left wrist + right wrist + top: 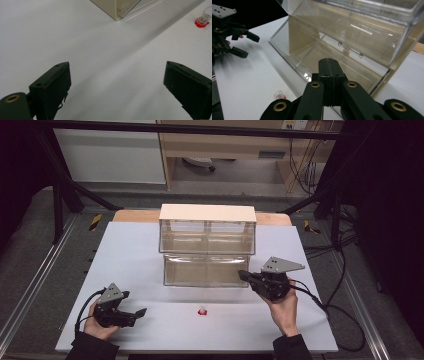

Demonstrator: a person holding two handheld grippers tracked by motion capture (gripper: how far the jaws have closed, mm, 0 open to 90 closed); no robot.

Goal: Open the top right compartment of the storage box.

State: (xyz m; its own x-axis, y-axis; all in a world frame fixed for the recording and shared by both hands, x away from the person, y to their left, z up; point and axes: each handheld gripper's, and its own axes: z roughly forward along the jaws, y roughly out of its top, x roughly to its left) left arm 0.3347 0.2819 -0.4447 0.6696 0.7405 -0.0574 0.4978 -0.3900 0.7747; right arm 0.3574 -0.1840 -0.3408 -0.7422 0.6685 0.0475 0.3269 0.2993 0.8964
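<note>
- Left gripper (141, 311), near the front-left corner of the white table (130, 265): held in the person's left hand (98, 326), it points toward the table's middle. Its jaws stand wide apart with nothing between them; the left gripper view shows bare tabletop between the two black pads (58, 85).
- Small red-based cap (202, 311), front centre of the table: it lies alone on the white surface, between the two grippers and apart from both, a short way in front of the cabinet. In the left gripper view it sits at the upper right (202, 21); in the right gripper view it appears low on the left (279, 95), beside the gripper's linkage.
- Clear plastic drawer cabinet (207, 235), centre of the table: two tiers under a pale top panel. The lower drawer (206, 270) is tipped out toward the person, its transparent front leaning forward; the right gripper view looks into its open cavity (312, 50).
- Right gripper (242, 274), at the right end of the lower drawer: held in the person's right hand (283, 306), its tip lies just beside the drawer's front corner. The jaws are pressed fully together with nothing between them, as the right gripper view (329, 65) shows. Whether the tip touches the drawer cannot be told.
</note>
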